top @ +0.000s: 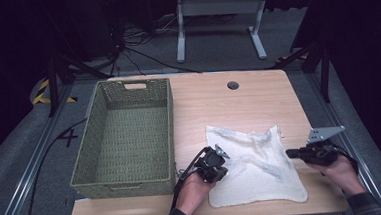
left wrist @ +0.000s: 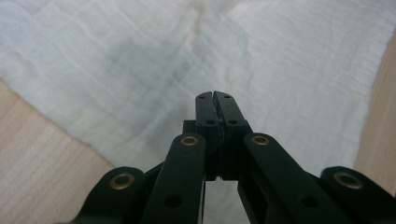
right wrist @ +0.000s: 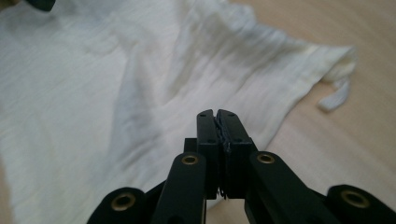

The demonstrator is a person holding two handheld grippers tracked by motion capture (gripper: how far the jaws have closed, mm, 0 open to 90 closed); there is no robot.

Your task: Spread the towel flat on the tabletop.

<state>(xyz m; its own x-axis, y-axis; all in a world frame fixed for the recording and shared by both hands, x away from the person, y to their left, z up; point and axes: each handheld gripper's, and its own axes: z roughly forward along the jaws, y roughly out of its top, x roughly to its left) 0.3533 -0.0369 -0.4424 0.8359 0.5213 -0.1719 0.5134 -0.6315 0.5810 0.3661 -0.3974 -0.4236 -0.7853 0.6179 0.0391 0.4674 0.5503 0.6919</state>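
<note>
Both tongs sit low at the near end of the table [top: 257, 88] in the high view. A white cloth [top: 255, 168] lies spread flat between them, rumpled through the middle, with one far corner frayed into a small tab. The left gripper [top: 216, 158] rests at the cloth's left edge, the right gripper [top: 294, 154] just off its right edge. Well to the left of the left gripper stands a green woven basket [top: 98, 143].

Seen from the left gripper view, the left gripper [left wrist: 215, 95] has its jaws pressed together with nothing between them. White cloth [left wrist: 140, 56] stretches ahead and to both sides, finely crinkled, with a soft grey shadow on it.

From the right gripper view, the right gripper [right wrist: 217, 113] is likewise pressed together on nothing. Ahead of it the cloth [right wrist: 93, 107] shows long folds, and its corner tab lies farther right on bare wood. No writing or label can be read anywhere.
</note>
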